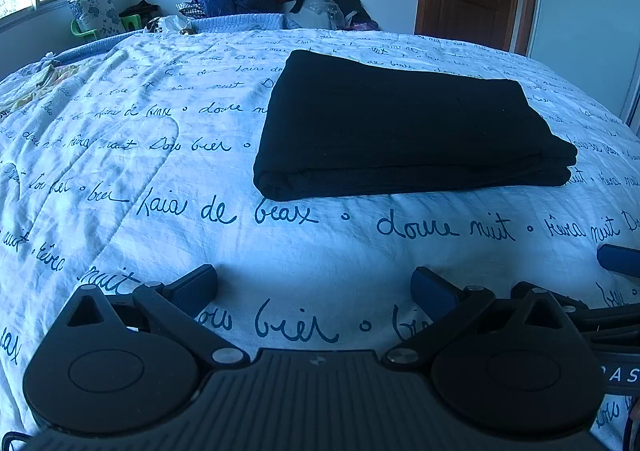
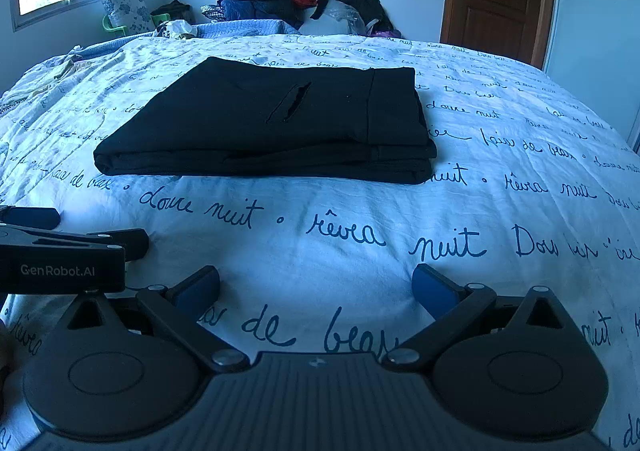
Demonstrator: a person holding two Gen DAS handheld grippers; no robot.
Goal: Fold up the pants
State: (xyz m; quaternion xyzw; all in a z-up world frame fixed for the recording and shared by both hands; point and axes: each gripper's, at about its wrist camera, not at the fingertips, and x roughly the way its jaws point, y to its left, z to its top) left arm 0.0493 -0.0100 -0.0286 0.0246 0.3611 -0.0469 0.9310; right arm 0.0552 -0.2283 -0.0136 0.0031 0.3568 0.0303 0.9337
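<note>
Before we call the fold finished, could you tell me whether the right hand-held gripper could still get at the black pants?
Probably yes: the right hand-held gripper is open, and only bare bedspread lies between it and the folded pants.

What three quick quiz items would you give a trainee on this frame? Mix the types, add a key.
1. True or false: the black pants lie folded in a stack on the bedspread.
2. Multiple choice: the left gripper and right gripper are A) both open and empty, B) both shut on cloth, C) one holding the pants.
3. Fill in: the pocket slit shows in the ___ wrist view.

Key: 1 true; 2 A; 3 right.
</note>
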